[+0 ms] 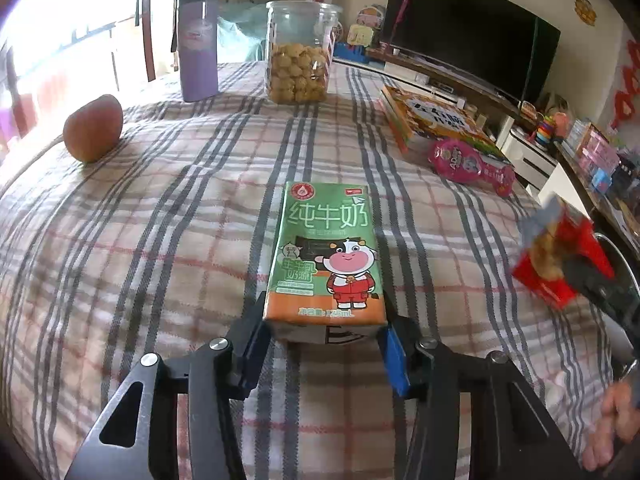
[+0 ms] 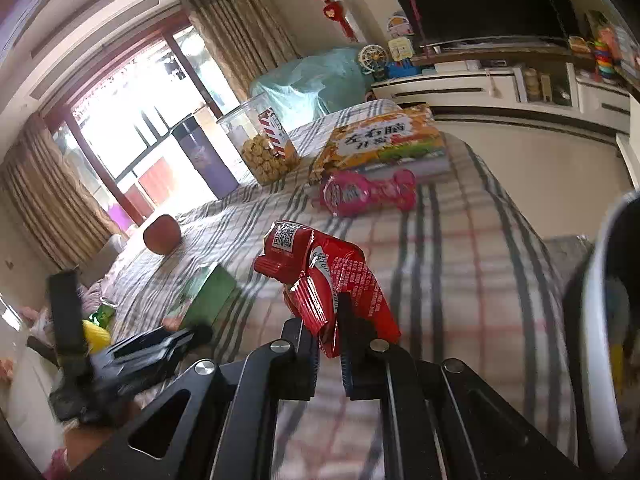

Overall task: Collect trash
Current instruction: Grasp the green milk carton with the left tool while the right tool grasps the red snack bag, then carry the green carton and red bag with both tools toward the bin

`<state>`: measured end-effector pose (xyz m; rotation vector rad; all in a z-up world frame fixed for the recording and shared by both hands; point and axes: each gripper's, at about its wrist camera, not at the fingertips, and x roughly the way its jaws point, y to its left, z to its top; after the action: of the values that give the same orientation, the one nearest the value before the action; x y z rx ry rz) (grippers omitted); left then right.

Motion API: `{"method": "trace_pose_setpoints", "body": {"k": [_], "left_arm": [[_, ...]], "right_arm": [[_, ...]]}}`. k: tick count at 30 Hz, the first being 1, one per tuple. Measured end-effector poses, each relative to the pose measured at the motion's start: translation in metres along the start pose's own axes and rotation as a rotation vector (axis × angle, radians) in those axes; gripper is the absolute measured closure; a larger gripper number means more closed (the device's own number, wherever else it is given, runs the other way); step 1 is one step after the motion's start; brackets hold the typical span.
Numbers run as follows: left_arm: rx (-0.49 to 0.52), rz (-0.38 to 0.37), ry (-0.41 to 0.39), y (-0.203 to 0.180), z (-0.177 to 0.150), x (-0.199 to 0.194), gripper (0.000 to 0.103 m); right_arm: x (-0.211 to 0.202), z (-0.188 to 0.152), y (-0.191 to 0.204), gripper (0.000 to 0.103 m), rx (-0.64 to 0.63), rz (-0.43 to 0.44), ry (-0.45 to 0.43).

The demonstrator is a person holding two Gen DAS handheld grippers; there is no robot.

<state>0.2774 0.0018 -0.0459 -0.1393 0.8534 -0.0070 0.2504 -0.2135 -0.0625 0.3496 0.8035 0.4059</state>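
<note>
Right claw (image 2: 329, 330) pinches the red wrapper (image 2: 320, 280); left claw (image 1: 324, 340) grips the milk carton (image 1: 326, 256), neither binned yet, pink packet (image 1: 472, 166) left near the desk's far edge.

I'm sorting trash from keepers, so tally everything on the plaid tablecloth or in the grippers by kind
Milk carton: 1
Red snack wrapper: 1
Pink packet: 1
Snack jar: 1
Purple tumbler: 1
Fruit: 1
Book: 1
Total: 7
</note>
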Motion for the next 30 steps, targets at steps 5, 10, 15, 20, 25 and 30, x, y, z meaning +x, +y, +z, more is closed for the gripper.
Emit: {"method": "trace_pose_setpoints", "body": {"k": [5, 10, 15, 20, 25, 30], "left_arm": [[-0.007, -0.047, -0.028, -0.001, -0.005, -0.014, 0.056], [0.030, -0.109, -0.042, -0.020, -0.017, -0.034, 0.056], [0.092, -0.163, -0.048, -0.046, -0.027, -0.049, 0.056], [0.149, -0.208, -0.048, -0.068, -0.034, -0.059, 0.056], [0.194, -0.246, -0.044, -0.087, -0.036, -0.063, 0.056], [0.226, -0.278, -0.038, -0.103, -0.032, -0.062, 0.056]], "right_arm": [[-0.027, -0.012, -0.003, 0.095, 0.012, 0.002, -0.015], [-0.053, -0.021, -0.009, 0.095, 0.029, -0.014, -0.043], [-0.077, -0.027, -0.020, 0.095, 0.041, -0.036, -0.071], [-0.099, -0.032, -0.034, 0.095, 0.064, -0.061, -0.096], [-0.118, -0.033, -0.046, 0.095, 0.080, -0.083, -0.125], [-0.135, -0.035, -0.059, 0.095, 0.099, -0.105, -0.149]]}}
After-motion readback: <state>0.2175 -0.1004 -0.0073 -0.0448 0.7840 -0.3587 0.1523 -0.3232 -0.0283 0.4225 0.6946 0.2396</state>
